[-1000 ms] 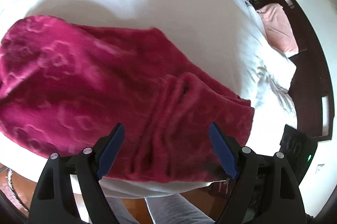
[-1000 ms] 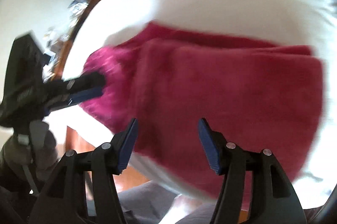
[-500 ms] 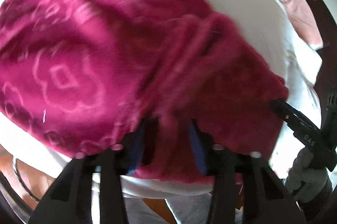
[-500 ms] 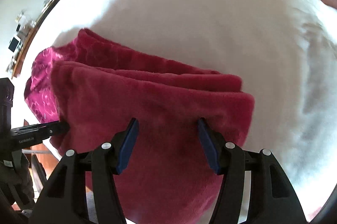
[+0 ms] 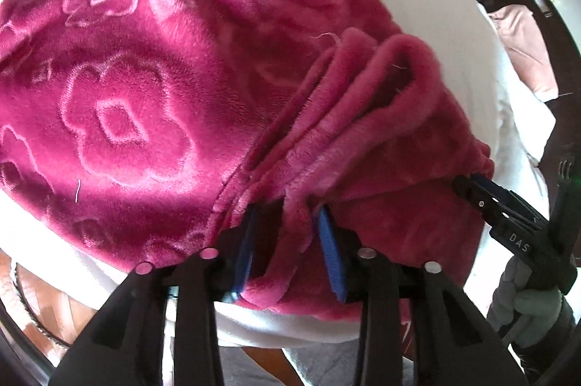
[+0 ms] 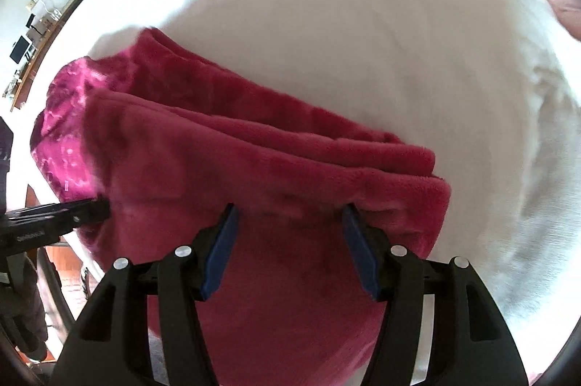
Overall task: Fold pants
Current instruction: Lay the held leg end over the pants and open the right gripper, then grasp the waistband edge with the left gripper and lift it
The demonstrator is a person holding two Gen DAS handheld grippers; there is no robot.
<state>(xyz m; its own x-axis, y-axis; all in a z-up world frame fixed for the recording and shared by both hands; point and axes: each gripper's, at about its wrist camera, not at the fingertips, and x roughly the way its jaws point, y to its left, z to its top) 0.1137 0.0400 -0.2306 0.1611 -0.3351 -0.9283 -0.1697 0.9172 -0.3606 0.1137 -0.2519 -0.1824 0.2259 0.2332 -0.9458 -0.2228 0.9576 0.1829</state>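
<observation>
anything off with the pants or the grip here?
Slightly. The left gripper, whose jaws have just been opening a little, pinches a bunched ridge of the pants, so the fabric there puckers into uneven pleats. The right gripper is open over smooth fabric. No damage visible.

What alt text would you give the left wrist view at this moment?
The left hand-held gripper has a bunched ridge of magenta fleece pants between its blue pads, at the near edge of a white bed. The right hand-held gripper reaches to the fabric's right edge.
</observation>
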